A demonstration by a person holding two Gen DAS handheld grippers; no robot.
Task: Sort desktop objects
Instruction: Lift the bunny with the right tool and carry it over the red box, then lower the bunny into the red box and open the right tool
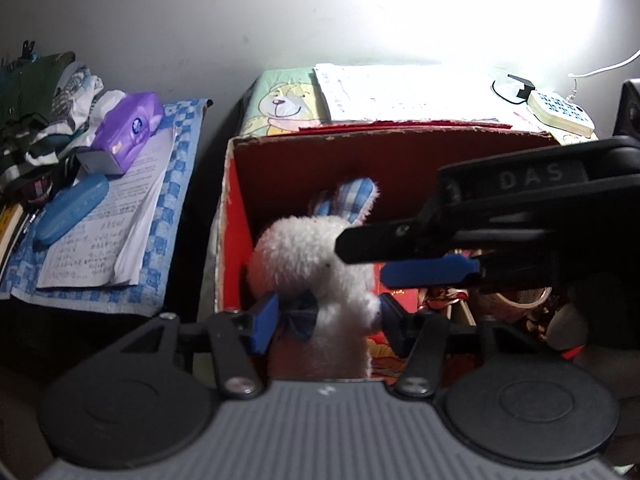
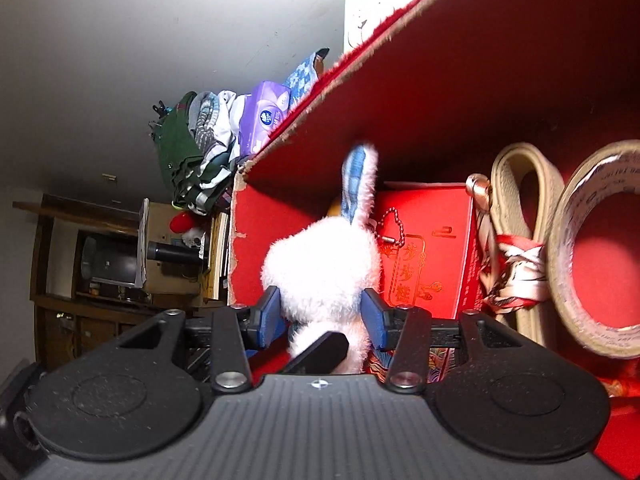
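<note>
White plush rabbit (image 1: 310, 276) upright inside red cardboard box (image 1: 240, 216), checked blue ear up. Left gripper (image 1: 326, 318) clenched on rabbit at bow tie, blue pads pressing both flanks. Right gripper (image 2: 322, 314) straddles rabbit's head from side, pads touching fur; firm clamp or not, cannot tell. Right of it in box: red gift box (image 2: 424, 248), tape roll (image 2: 592, 248).

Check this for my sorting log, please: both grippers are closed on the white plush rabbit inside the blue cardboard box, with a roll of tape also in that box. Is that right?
One thing is wrong: the cardboard box is red, not blue, as both wrist views show. The rest stands: the left gripper and right gripper each clamp the white plush rabbit, and the roll of tape lies in the same box.
</note>
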